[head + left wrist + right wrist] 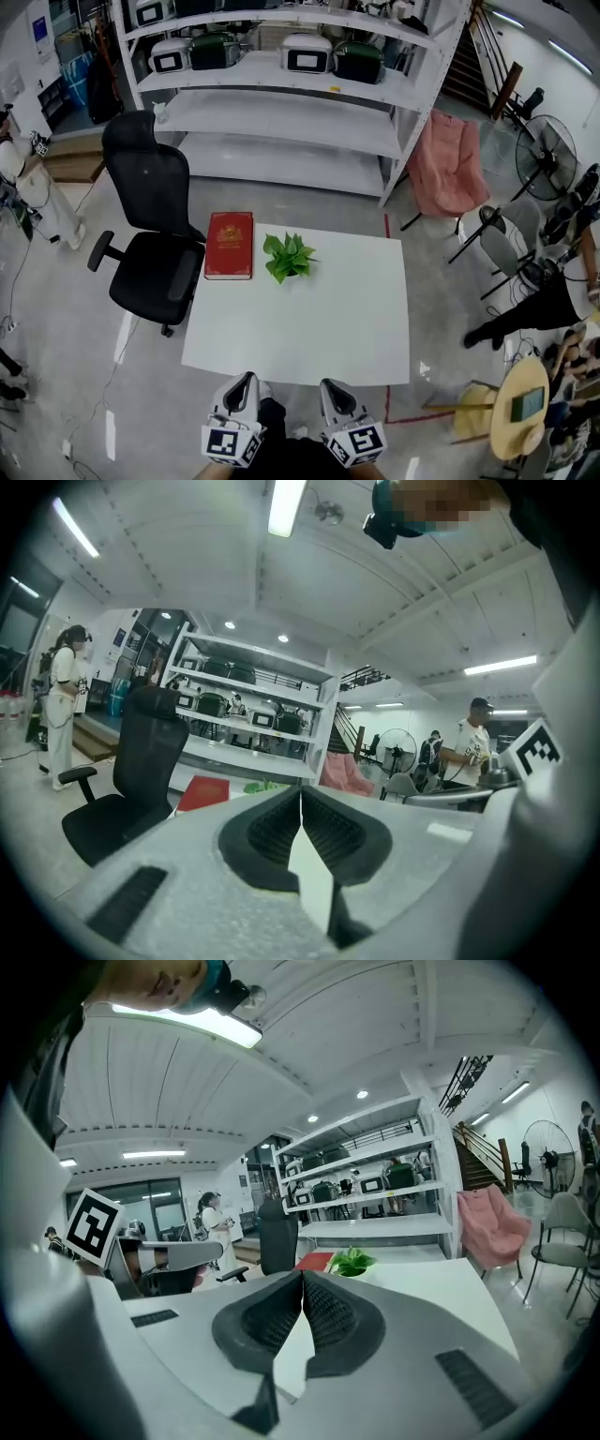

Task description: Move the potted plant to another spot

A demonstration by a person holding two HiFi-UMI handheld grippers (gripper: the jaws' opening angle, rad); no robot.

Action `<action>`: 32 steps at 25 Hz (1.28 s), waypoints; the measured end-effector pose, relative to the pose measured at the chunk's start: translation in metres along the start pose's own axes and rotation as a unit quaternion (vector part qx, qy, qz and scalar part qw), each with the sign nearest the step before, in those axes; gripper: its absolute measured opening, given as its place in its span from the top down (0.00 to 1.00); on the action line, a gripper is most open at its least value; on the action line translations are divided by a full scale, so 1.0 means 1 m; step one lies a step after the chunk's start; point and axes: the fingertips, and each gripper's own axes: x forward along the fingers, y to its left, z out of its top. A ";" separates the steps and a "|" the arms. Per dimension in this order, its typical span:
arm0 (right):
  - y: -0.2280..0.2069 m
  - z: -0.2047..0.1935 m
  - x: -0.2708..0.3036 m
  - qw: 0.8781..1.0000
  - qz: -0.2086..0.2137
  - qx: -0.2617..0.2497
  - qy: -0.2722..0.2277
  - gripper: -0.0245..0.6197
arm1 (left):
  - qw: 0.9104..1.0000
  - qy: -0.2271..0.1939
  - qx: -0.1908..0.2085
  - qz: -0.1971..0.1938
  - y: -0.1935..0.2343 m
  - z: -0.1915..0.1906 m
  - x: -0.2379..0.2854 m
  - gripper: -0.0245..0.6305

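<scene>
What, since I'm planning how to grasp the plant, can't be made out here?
1. Pot: in the head view, the leaves of the potted plant cover it.
2. Left gripper view: the left claw hides most of the potted plant.
3. Title on the red book: too small in the head view.

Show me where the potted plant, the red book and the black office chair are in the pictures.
potted plant (289, 256), head view, on the middle of its leaves.
red book (230, 246), head view, on the centre of its cover.
black office chair (152, 277), head view, on its seat.
</scene>
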 end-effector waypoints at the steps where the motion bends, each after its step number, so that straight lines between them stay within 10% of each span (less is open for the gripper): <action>1: 0.001 0.004 0.012 1.000 0.001 -0.006 0.004 0.94 | 1.000 -0.001 -0.001 -0.002 0.008 0.004 0.008 0.93; 18: -0.005 0.024 0.152 0.972 0.051 -0.198 0.117 0.94 | 1.000 -0.005 -0.007 0.009 0.078 0.037 0.074 0.93; 32: -0.072 -0.019 0.239 0.889 0.132 -0.381 0.217 0.94 | 0.997 -0.011 -0.013 0.074 0.057 0.052 0.128 0.93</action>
